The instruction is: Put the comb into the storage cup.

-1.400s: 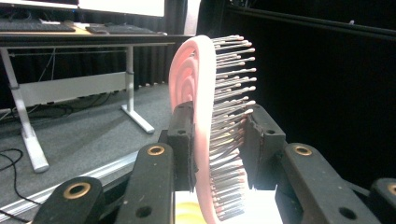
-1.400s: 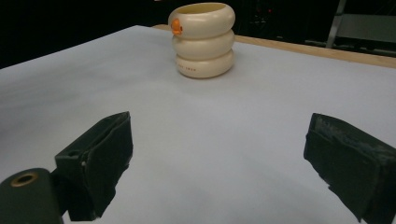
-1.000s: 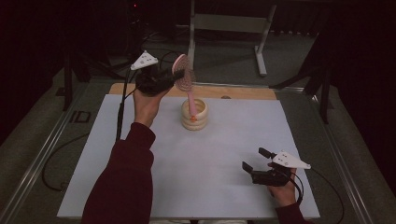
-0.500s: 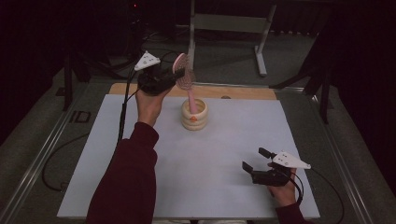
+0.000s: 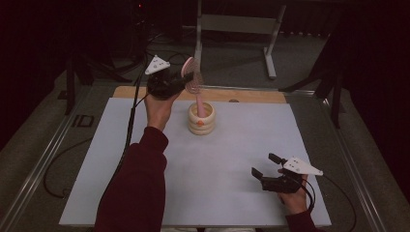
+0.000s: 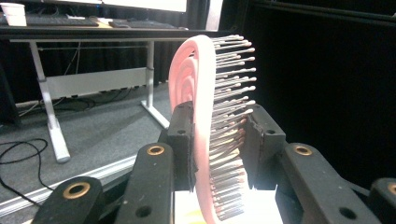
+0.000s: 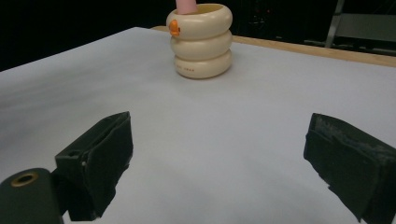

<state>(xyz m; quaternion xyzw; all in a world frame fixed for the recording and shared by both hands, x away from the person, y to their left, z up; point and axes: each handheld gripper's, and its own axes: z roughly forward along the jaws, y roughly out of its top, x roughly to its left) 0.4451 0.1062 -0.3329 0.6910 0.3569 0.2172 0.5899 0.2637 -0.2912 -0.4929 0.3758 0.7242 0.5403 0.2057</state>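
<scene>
The left gripper's (image 6: 212,140) black pads are clamped on the head of a pink plastic hairbrush (image 6: 198,116) with metal bristles, one pad on its smooth back, the other pressing into the bristle tips. Compared with a second ago little has changed: the brush stands just as upright, its handle down inside the cream, ring-stacked ceramic holder (image 5: 201,119) at the far middle of the white table mat (image 5: 145,193). My guess is the brush is seated and only the release remains. The right gripper (image 5: 266,166) rests near the mat's front corner, jaws spread wide, holding nothing, aimed at the holder.
</scene>
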